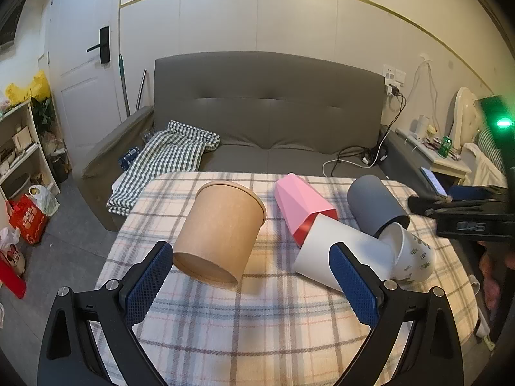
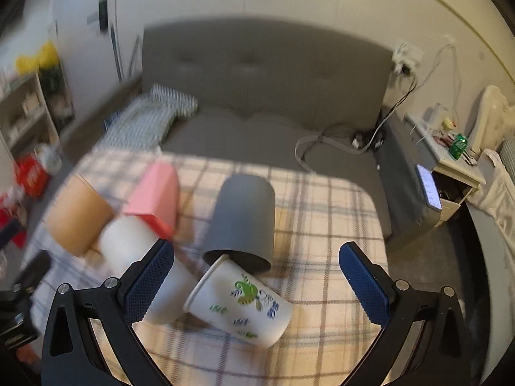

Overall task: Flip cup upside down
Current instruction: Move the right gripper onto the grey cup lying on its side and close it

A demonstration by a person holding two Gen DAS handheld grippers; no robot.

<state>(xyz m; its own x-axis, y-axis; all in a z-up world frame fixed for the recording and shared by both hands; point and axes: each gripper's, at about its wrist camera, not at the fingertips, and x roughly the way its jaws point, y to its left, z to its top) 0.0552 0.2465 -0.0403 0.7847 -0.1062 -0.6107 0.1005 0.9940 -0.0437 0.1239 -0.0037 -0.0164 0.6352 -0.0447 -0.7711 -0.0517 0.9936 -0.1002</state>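
Several cups lie on their sides on the plaid-covered table. A brown paper cup lies at the left, its base toward me. My left gripper is open and empty, just short of it. A pink faceted cup, a plain white cup, a grey cup and a white cup with a green print lie in a cluster to the right. My right gripper is open and empty over the printed cup, below the grey cup.
A grey sofa with a checked cloth stands behind the table. A shelf and bags are at the left. A nightstand with small items is at the right. The right gripper body shows in the left wrist view.
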